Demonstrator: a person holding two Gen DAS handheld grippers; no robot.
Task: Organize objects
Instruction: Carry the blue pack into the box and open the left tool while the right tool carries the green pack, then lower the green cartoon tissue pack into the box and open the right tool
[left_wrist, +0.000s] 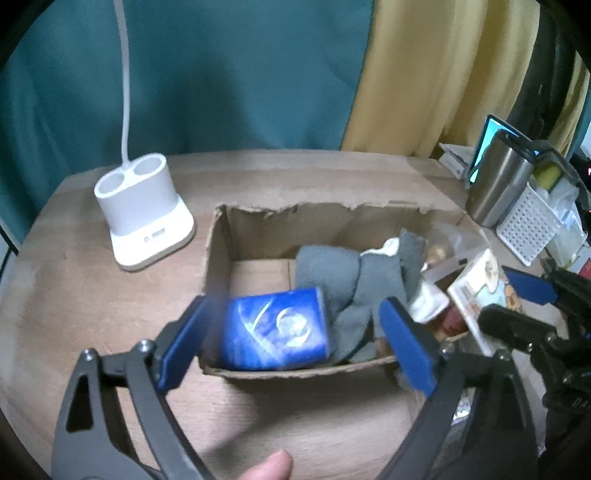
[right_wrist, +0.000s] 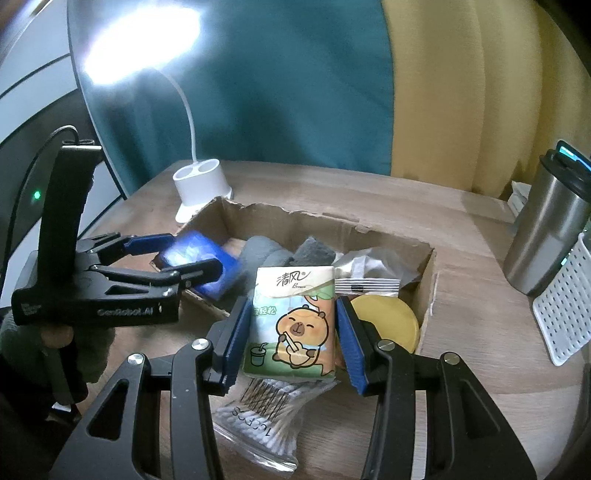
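Note:
A torn cardboard box (left_wrist: 218, 254) sits on the wooden table and shows in the right wrist view too (right_wrist: 430, 273). My left gripper (left_wrist: 291, 339) is open, its blue pads either side of a blue packet (left_wrist: 275, 328) that lies blurred at the box's near left corner, also seen in the right wrist view (right_wrist: 199, 258). My right gripper (right_wrist: 291, 336) is shut on a tissue pack (right_wrist: 291, 325) with a cartoon capybara, held upright at the box's near edge. Grey cloth (left_wrist: 351, 277), a yellow lid (right_wrist: 388, 321) and a wrapped snack (right_wrist: 369, 284) lie in the box.
A white lamp base (left_wrist: 142, 206) stands left of the box. A steel tumbler (right_wrist: 546, 236) and a white perforated basket (right_wrist: 561, 314) stand to the right. A clear bag of cotton swabs (right_wrist: 266, 413) lies on the table under my right gripper.

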